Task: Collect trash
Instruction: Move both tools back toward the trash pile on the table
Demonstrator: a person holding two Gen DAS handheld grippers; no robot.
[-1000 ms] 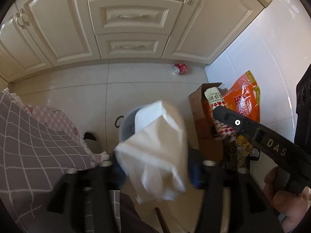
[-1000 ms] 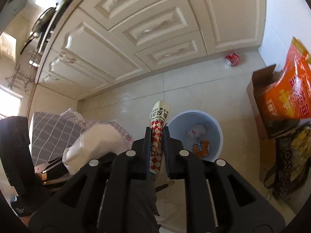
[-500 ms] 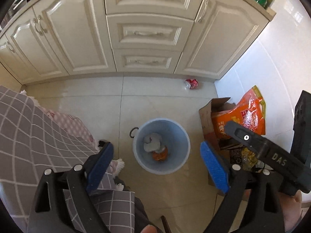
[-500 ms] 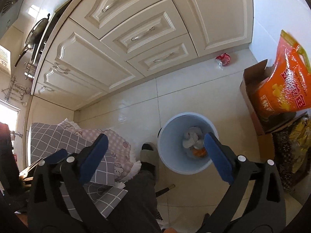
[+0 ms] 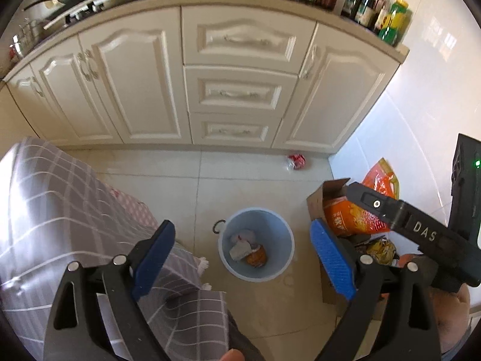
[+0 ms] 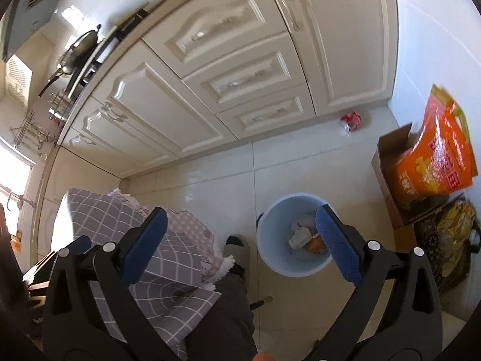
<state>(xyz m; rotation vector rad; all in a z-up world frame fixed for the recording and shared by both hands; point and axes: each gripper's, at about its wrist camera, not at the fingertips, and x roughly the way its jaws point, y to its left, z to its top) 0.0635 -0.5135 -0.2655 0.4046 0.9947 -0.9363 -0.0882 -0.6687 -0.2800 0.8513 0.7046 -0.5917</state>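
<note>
Fingers of my left gripper (image 5: 242,248) and right gripper (image 6: 240,240) spread wide, empty, above the blue bin (image 5: 281,258) holding crumpled wrappers (image 5: 240,245)

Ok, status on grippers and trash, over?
Left gripper open, empty. Right gripper open, empty. Trash in bin. Red can on floor by cabinets; path clear.
</note>
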